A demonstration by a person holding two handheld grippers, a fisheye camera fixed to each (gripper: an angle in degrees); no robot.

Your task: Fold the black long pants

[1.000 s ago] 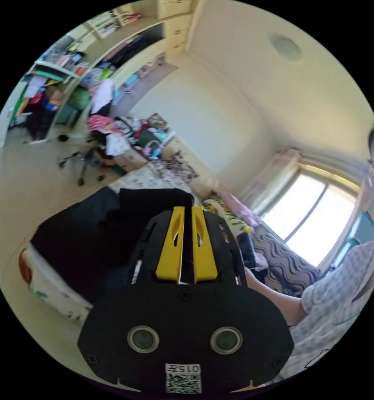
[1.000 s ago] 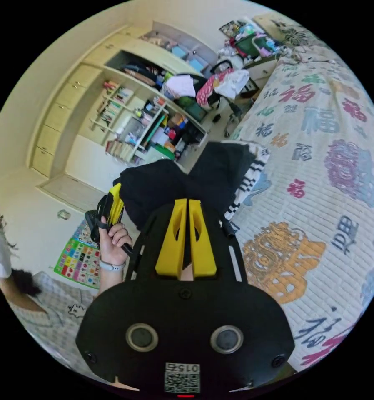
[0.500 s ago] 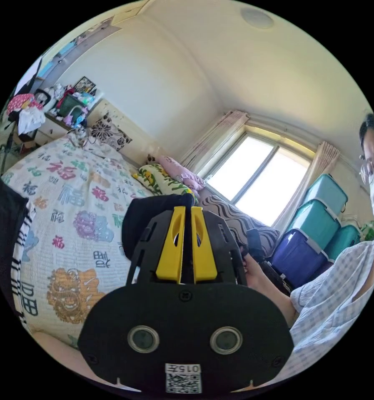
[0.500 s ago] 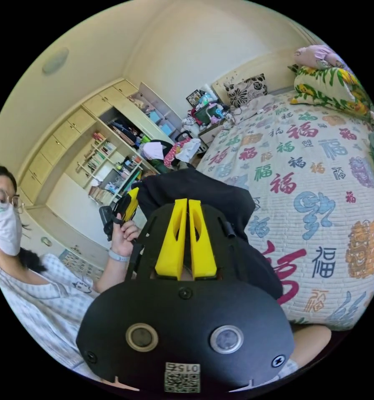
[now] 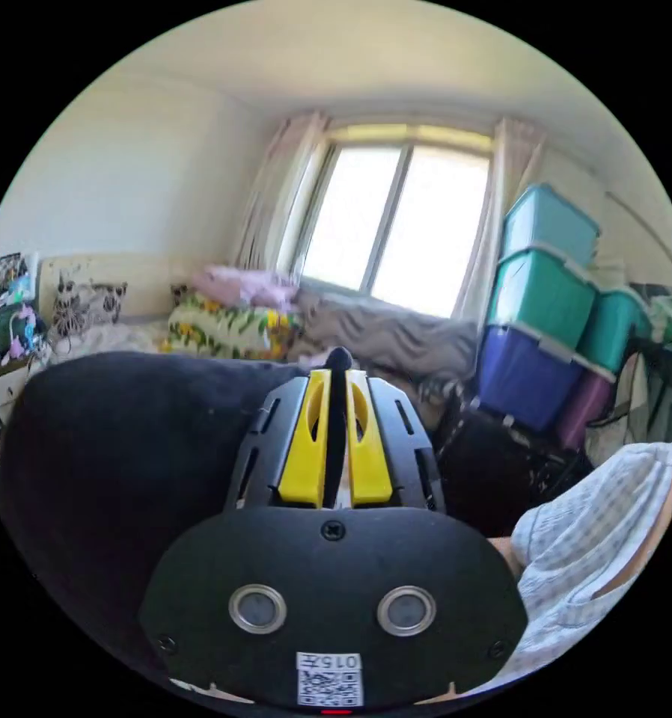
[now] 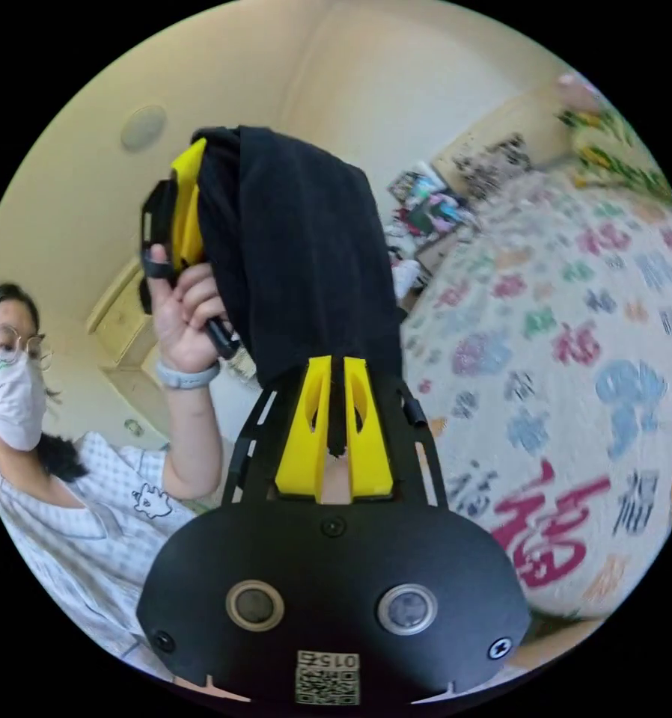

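Observation:
The black long pants (image 6: 306, 247) hang in the air as a band of cloth stretched between my two grippers. In the right gripper view, my right gripper (image 6: 336, 364) is shut on one end of the cloth. The pants rise from there to my left gripper (image 6: 197, 161), which a hand (image 6: 186, 299) holds high on the left. In the left gripper view, my left gripper (image 5: 337, 374) is shut on a black fold, and the pants (image 5: 126, 449) spread wide to the left of the jaws, hiding much of the bed.
A bed with a patterned quilt (image 6: 575, 336) lies at the right of the right gripper view. Pillows (image 5: 231, 325) and a window (image 5: 396, 224) are beyond the left gripper. Stacked storage bins (image 5: 545, 314) stand at the right. The person (image 6: 59, 464) stands beside the bed.
Both grippers have risen with the pants, and both cameras have swung round. The cloth now hangs stretched between them above the bed, with the left gripper held higher.

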